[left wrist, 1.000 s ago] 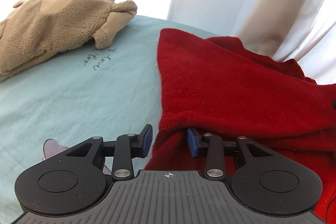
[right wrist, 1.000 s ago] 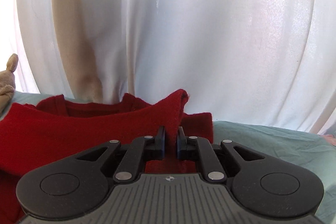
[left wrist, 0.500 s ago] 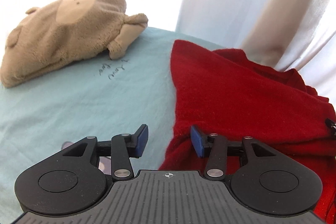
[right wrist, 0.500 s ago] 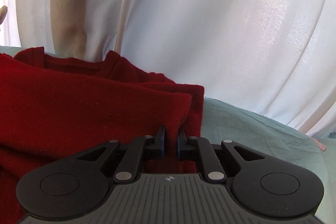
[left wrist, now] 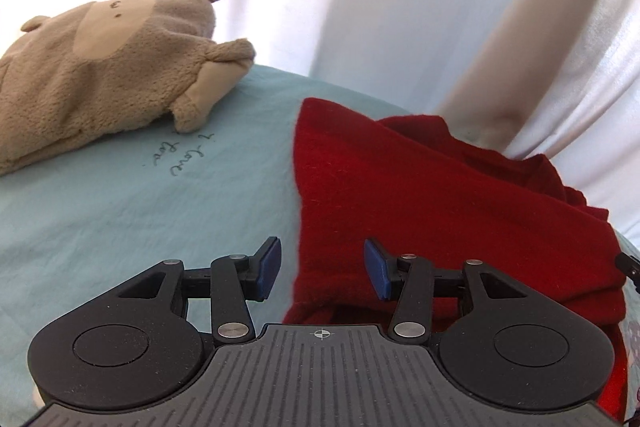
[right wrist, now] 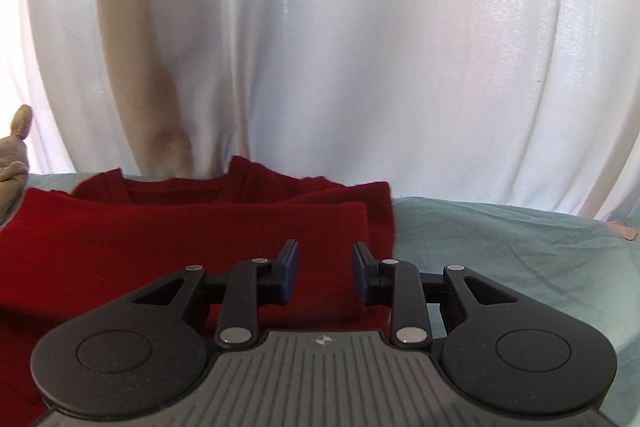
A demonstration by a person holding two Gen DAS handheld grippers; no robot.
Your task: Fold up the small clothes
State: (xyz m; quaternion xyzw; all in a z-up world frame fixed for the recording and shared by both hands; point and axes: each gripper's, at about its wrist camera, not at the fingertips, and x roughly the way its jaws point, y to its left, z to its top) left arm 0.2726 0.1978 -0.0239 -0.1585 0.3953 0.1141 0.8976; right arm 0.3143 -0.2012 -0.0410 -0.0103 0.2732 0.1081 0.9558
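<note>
A small red knitted garment [left wrist: 420, 195] lies folded over on a pale teal sheet [left wrist: 120, 211]. In the left wrist view my left gripper [left wrist: 320, 269] hovers at its left edge. Its jaws are opening, and the red fold lies loose between the blue pads without being pressed. In the right wrist view the same garment [right wrist: 168, 247] lies flat, its folded layer ending near the right edge. My right gripper [right wrist: 325, 275] sits over that right edge. Its jaws are opening too, and the cloth lies below and between them, released.
A beige plush bear toy [left wrist: 100, 75] lies on the sheet to the left of the garment, with handwriting [left wrist: 180, 155] on the sheet beside it. White curtains [right wrist: 360, 47] hang behind the bed. Bare teal sheet [right wrist: 500, 247] stretches right of the garment.
The right gripper, earlier shut on a raised red fold, has parted its jaws and the fold now lies flat. The left gripper's jaws have widened and drawn back slightly from the garment's edge.
</note>
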